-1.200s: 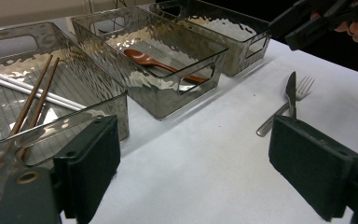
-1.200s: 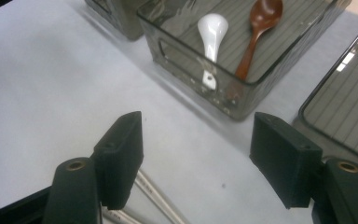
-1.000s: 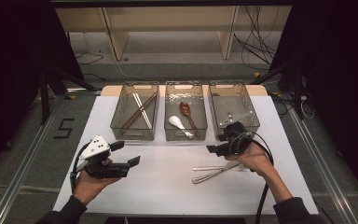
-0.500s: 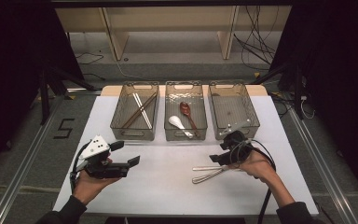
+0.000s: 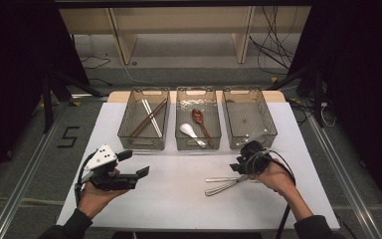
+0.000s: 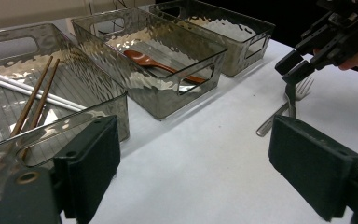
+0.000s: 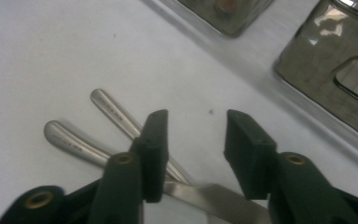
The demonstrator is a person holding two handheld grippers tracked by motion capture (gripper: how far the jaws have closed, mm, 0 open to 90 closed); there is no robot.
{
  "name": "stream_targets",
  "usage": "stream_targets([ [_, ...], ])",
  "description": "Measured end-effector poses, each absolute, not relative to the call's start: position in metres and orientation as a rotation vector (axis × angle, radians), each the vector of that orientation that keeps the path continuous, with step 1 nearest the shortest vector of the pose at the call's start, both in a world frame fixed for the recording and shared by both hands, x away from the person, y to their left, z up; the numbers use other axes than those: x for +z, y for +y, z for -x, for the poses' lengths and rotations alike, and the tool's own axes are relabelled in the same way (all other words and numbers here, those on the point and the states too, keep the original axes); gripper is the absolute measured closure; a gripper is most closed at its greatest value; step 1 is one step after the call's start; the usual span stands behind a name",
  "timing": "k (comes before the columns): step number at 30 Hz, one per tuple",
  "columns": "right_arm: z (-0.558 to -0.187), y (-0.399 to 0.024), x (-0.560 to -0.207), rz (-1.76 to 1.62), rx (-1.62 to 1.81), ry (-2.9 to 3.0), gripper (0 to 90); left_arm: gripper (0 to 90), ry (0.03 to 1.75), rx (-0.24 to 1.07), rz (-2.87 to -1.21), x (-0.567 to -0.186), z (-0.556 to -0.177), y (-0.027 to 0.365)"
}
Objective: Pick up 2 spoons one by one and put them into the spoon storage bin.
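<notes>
Right gripper [image 7: 193,154] at 4 o'clock on tabletop [image 5: 179,199], jaws half-closed, just been closing astride two crossed metal utensils [image 5: 226,183], not clamping. Risk: pinching both handles, or one slipping. Left gripper [image 6: 193,158] wide open, empty.

White table [image 5: 179,199], grey floor [image 5: 25,149] marked "5", wooden shelving [image 5: 179,25] behind, black curtains [image 5: 358,59], loose cables [image 5: 273,45]

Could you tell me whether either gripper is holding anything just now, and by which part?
Nothing is held. The right gripper has been closing over two metal forks near their necks, pads not yet pressing. The left gripper is open.
</notes>
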State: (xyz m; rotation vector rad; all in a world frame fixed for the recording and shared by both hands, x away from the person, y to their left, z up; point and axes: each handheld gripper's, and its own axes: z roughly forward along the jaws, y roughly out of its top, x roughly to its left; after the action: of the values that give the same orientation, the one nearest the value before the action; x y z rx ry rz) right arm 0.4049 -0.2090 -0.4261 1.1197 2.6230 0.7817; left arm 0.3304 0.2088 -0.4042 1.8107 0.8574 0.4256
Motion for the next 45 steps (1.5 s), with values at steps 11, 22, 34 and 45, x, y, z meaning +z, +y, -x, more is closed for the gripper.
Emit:
stream_targets([
  [11,-0.413,-0.223,-0.437,-1.191,0.693,2.583,87.0,16.2,0.853,0.426,-1.809,-0.404,-0.330,0.208],
  [22,-0.416,-0.233,-0.442,-1.236,0.633,2.547,90.0,16.2,0.854,0.428,-1.809,-0.404,-0.330,0.208],
  [34,-0.421,-0.238,-0.450,-1.253,0.580,2.558,90.0,16.2,0.858,0.426,-1.814,-0.404,-0.333,0.205],
  [45,-0.423,-0.237,-0.454,-1.257,0.550,2.566,90.0,16.2,0.861,0.424,-1.810,-0.404,-0.332,0.207],
])
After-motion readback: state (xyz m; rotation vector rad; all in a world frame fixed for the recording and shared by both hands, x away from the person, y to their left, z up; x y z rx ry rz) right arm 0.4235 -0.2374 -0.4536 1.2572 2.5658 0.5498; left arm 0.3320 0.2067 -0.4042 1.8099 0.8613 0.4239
